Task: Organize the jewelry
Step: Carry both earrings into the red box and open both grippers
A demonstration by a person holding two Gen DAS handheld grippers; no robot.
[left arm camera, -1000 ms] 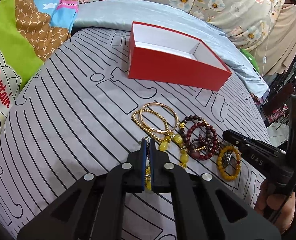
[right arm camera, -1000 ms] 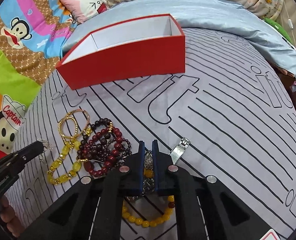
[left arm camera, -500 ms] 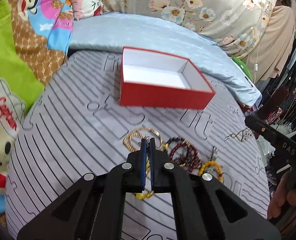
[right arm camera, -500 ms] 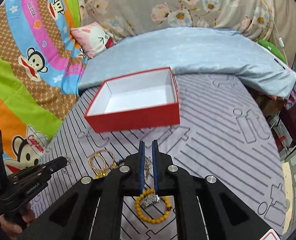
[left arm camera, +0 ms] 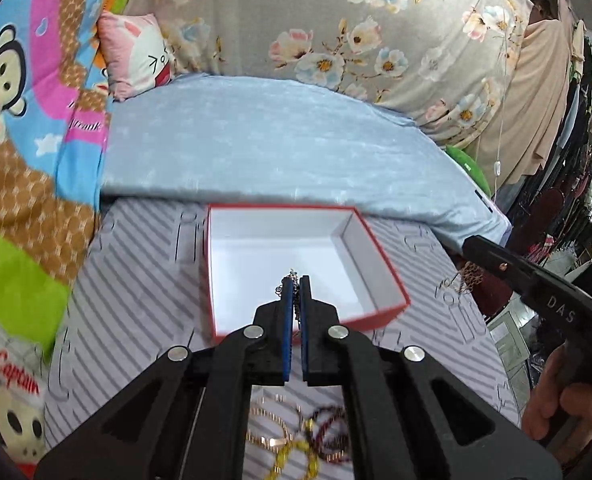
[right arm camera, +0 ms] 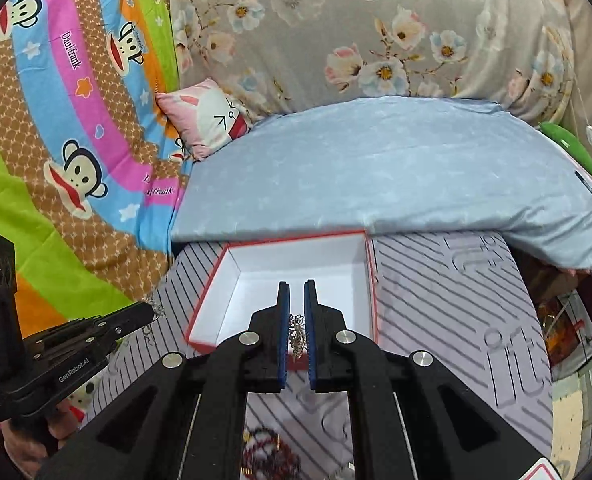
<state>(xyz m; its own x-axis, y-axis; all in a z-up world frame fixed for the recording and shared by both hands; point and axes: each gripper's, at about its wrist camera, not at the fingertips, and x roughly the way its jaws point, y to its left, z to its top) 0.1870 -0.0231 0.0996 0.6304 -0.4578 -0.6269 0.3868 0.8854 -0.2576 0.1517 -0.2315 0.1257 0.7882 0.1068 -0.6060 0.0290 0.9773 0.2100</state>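
An open red box (left arm camera: 380, 312) with a white inside sits on the striped bed cover; it also shows in the right wrist view (right arm camera: 231, 256). My left gripper (left arm camera: 295, 280) is shut on a thin silver chain (left arm camera: 291, 276) and holds it over the box's near part. My right gripper (right arm camera: 296, 286) is shut on a small filigree chain piece (right arm camera: 297, 334) held over the box's near edge; the piece also shows in the left wrist view (left arm camera: 466, 276). Gold bangles (left arm camera: 269, 436) and a dark red bead bracelet (left arm camera: 332, 436) lie on the cover under the left gripper.
A light blue folded quilt (left arm camera: 279, 148) lies right behind the box. A pink cartoon pillow (left arm camera: 135, 54) and colourful sheets are at the left. The bed's right edge (left arm camera: 492, 320) drops off to a floor with clutter.
Both grippers have risen from the jewelry pile and moved forward, each carrying its piece, until they hang over the red box. The rest of the jewelry stayed on the cover.
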